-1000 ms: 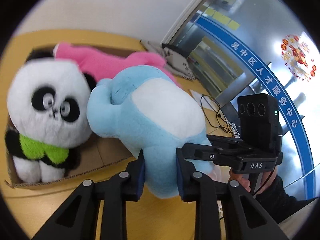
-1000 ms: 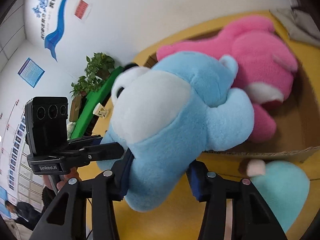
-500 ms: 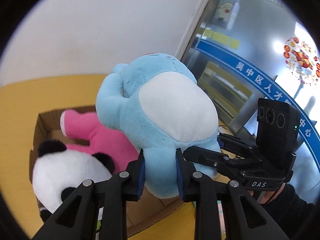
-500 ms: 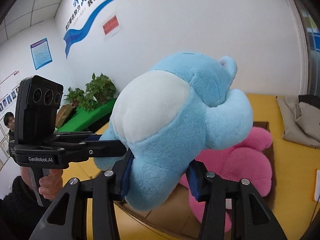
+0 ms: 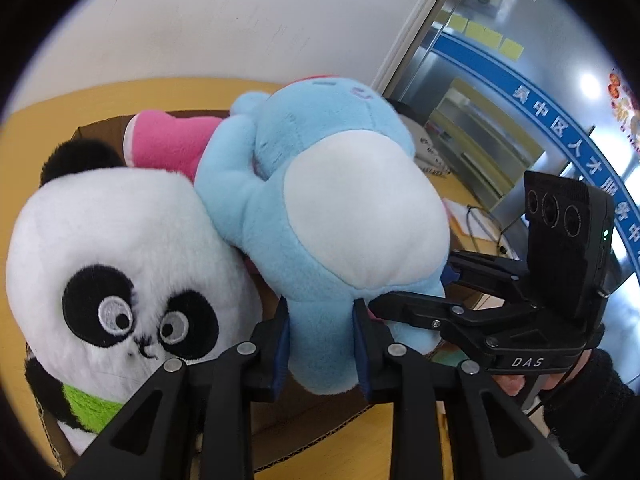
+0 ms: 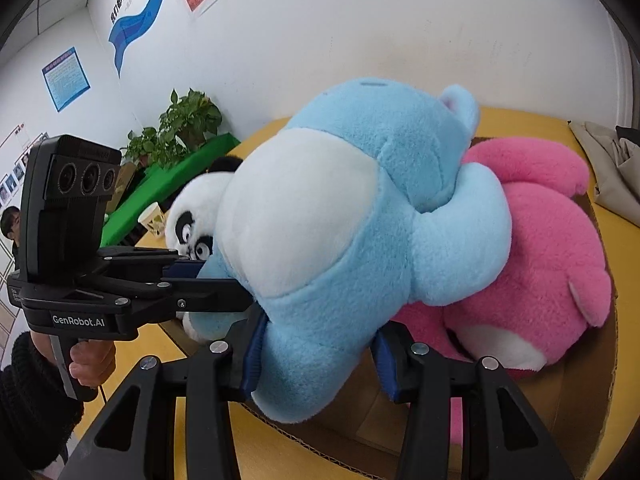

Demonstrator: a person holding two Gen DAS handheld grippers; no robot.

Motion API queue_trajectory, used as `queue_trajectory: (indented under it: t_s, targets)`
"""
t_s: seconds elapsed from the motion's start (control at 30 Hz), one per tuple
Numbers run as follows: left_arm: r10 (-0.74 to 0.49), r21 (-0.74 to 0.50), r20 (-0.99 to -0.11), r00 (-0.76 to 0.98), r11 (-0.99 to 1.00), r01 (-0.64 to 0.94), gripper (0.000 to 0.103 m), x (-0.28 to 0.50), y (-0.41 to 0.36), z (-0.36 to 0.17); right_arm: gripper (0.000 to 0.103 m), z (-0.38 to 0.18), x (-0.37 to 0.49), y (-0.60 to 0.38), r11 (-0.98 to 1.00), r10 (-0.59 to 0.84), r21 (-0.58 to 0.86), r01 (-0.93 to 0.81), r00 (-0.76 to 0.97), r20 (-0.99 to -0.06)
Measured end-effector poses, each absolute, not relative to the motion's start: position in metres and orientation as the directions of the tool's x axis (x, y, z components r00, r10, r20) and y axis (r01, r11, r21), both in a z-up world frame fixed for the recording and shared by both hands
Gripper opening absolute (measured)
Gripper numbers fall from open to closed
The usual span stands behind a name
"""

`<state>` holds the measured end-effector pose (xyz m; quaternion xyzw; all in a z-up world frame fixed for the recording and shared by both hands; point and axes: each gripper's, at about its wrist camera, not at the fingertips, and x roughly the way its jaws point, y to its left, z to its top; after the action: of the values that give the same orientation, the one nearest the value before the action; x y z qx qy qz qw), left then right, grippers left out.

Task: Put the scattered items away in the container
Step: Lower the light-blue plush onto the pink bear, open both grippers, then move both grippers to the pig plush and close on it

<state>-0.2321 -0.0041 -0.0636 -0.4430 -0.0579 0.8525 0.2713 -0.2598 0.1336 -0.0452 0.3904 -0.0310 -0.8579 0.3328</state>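
Note:
A blue plush toy with a white belly (image 5: 320, 208) is held by both grippers. My left gripper (image 5: 322, 348) is shut on one of its legs. My right gripper (image 6: 316, 360) is shut on its other leg (image 6: 312, 360). The toy hangs over an open cardboard box (image 5: 304, 428), head down, touching the panda and the pink toy. The panda plush (image 5: 120, 264) sits in the box's left part. A pink plush (image 6: 536, 280) lies in the box under the blue toy. The box's front wall shows in the right wrist view (image 6: 592, 420).
The box stands on a yellow table (image 6: 320, 464). A grey cloth (image 6: 612, 168) lies on the table at the right. Papers and a cable (image 5: 476, 220) lie beyond the box. Potted plants (image 6: 180, 124) and a green table stand by the wall.
Both grippers have lowered the blue toy from above the box onto the pink toy and against the panda. Both stay shut on its legs.

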Motion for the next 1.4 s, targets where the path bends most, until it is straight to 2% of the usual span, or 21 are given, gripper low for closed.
queue_trajectory:
  t_s: [0.1, 0.17, 0.2, 0.23, 0.27, 0.33, 0.43, 0.47, 0.5, 0.67, 0.8, 0.97, 1.4]
  targets:
    - [0.464, -0.288, -0.751, -0.47, -0.87, -0.399, 0.038, -0.227, 0.0, -0.069, 0.052, -0.055, -0.263, 0.134, -0.783, -0.581, 0.318, 0.535, -0.444, -0.683]
    - [0.438, -0.263, -0.758, -0.484, -0.883, -0.388, 0.039, -0.222, 0.0, -0.069, 0.061, -0.059, -0.262, 0.136, -0.79, -0.568, 0.315, 0.526, -0.433, -0.7]
    - [0.423, -0.25, -0.762, -0.49, -0.891, -0.38, 0.039, -0.219, 0.0, -0.069, 0.063, -0.06, -0.262, 0.138, -0.798, -0.557, 0.317, 0.512, -0.427, -0.712]
    - [0.411, -0.238, -0.765, -0.495, -0.896, -0.374, 0.039, -0.214, -0.001, -0.068, 0.07, -0.061, -0.262, 0.14, -0.803, -0.552, 0.321, 0.502, -0.424, -0.718]
    - [0.396, -0.224, -0.768, -0.503, -0.902, -0.369, 0.039, -0.21, -0.003, -0.067, 0.085, -0.061, -0.261, 0.142, -0.809, -0.547, 0.327, 0.488, -0.422, -0.723]
    - [0.371, -0.196, -0.762, -0.53, -0.913, -0.358, 0.04, -0.197, -0.008, -0.06, 0.093, -0.058, -0.258, 0.152, -0.822, -0.538, 0.341, 0.455, -0.429, -0.725]
    - [0.345, -0.17, -0.735, -0.584, -0.927, -0.334, 0.047, -0.172, -0.016, -0.045, 0.094, -0.045, -0.245, 0.17, -0.839, -0.524, 0.349, 0.417, -0.452, -0.721]
    - [0.339, -0.163, -0.721, -0.605, -0.931, -0.327, 0.054, -0.162, -0.018, -0.04, 0.095, -0.04, -0.239, 0.174, -0.846, -0.516, 0.34, 0.412, -0.466, -0.719]
    - [0.33, -0.155, -0.706, -0.626, -0.935, -0.319, 0.062, -0.151, -0.019, -0.034, 0.095, -0.031, -0.228, 0.181, -0.86, -0.492, 0.313, 0.403, -0.492, -0.718]
    - [0.303, -0.143, -0.633, -0.712, -0.95, -0.278, 0.076, -0.098, -0.017, -0.005, 0.101, 0.0, -0.168, 0.2, -0.907, -0.39, 0.178, 0.381, -0.602, -0.696]
    - [0.303, -0.146, -0.599, -0.741, -0.952, -0.271, 0.077, -0.065, 0.001, 0.006, 0.103, 0.013, -0.126, 0.215, -0.939, -0.317, 0.128, 0.318, -0.661, -0.68]
    - [0.318, -0.136, -0.604, -0.731, -0.945, -0.298, 0.077, -0.034, 0.035, 0.002, 0.103, 0.011, -0.072, 0.221, -0.968, -0.181, -0.003, 0.251, -0.706, -0.685]
    - [0.386, -0.167, -0.632, -0.672, -0.915, -0.368, 0.077, -0.003, 0.076, -0.003, 0.103, 0.001, -0.011, 0.231, -0.97, -0.172, -0.002, 0.243, -0.69, -0.703]
